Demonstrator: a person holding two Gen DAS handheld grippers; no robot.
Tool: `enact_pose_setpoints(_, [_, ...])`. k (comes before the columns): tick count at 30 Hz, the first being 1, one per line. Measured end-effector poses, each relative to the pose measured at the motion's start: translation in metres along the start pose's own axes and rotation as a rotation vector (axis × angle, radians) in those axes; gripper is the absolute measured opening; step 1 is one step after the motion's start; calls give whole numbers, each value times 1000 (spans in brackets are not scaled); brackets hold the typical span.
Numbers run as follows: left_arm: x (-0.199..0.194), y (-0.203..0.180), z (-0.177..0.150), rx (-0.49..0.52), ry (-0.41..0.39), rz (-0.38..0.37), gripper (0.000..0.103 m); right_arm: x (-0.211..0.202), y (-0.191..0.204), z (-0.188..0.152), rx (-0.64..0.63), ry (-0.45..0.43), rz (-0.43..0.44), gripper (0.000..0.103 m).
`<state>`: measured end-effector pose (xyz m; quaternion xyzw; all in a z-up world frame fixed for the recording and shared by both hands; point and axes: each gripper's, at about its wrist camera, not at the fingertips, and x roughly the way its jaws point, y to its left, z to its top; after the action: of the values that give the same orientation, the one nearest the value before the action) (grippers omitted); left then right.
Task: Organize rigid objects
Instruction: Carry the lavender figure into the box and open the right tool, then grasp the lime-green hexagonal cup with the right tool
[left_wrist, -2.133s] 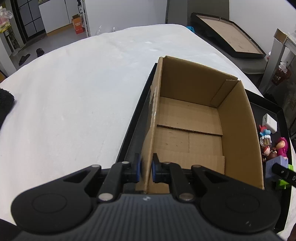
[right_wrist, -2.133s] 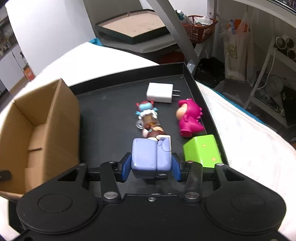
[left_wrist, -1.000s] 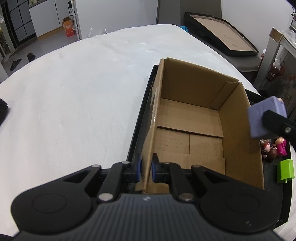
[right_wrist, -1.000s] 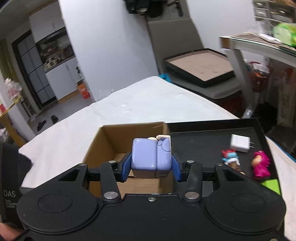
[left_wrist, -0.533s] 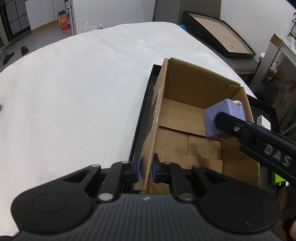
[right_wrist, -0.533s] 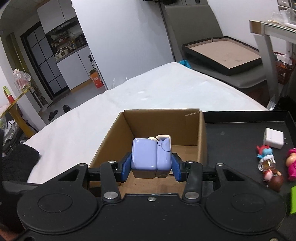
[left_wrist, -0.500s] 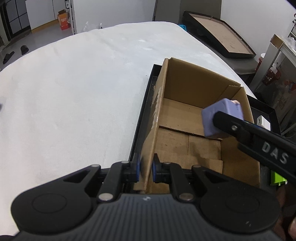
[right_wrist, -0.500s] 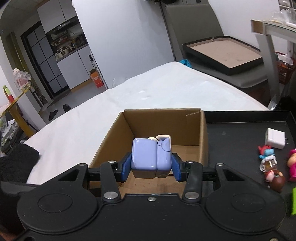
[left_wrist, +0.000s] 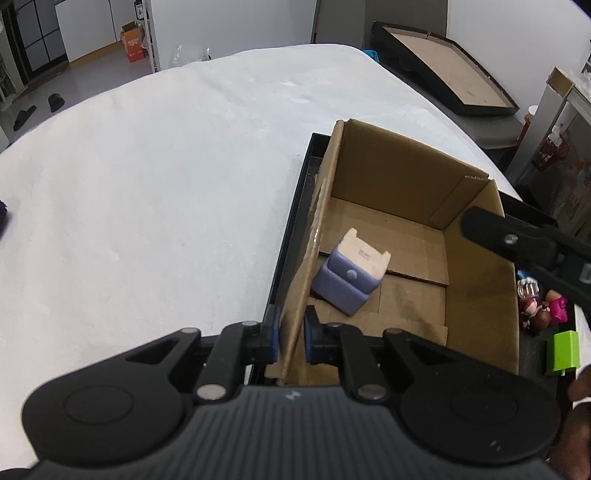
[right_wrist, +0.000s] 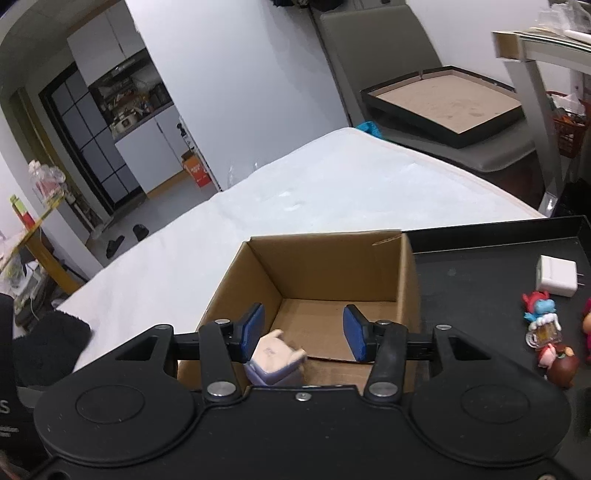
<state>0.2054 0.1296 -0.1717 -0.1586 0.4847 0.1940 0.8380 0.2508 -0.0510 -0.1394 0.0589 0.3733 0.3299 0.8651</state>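
An open cardboard box (left_wrist: 413, 177) (right_wrist: 332, 266) stands on a black tray (right_wrist: 491, 258). My left gripper (left_wrist: 290, 338) is shut on the box's near left wall. A lilac block toy (left_wrist: 349, 271) (right_wrist: 277, 360) lies tilted on the box floor, pale underside up. Above the box my right gripper (right_wrist: 301, 332) has its jaws opening, and the toy sits below them, free of the pads; one of its fingers (left_wrist: 517, 240) shows over the box's right wall in the left wrist view.
On the tray right of the box lie a white charger (right_wrist: 556, 278), small figurines (right_wrist: 541, 319) (left_wrist: 539, 308), and a green block (left_wrist: 563, 350). White cloth covers the table (left_wrist: 166, 184). A second black tray (right_wrist: 443, 103) leans on a chair behind.
The right gripper's jaws have spread and the lilac toy has dropped from them onto the box floor. The left gripper has kept its hold on the box wall.
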Motion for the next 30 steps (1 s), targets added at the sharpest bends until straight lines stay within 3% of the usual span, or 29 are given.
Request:
enact_pose_setpoints(4, [-1,-9,2,19,10,25,12,-11,-9,2,15,-21,-25,57])
enact_pose_setpoints(10, [-2,-19,3,46,29,58,16,-25,-25,4,46,-41,-62,59])
enact_pose_setpoints(13, [-4,-24,3,23,37,63,31,-30,-32,1,66,-41,-115,60])
enact_pose_setpoints(15, [-8,-29,3,24,33,79,51,-31,-39,-1,80,-30,-168,60])
enact_pose_setpoints(18, [-15,-39,2,44,10,96,63,-33,-56,-5,116,-12,-227,60])
enact_pose_setpoints(24, [-25,-56,5,58,-11,128,77,-41,-88,-5,173,8,-358,62])
enact_pose_setpoints(30, [-30,-66,4,70,-19,154,80,-40,-118,-10,220,78,-505,62])
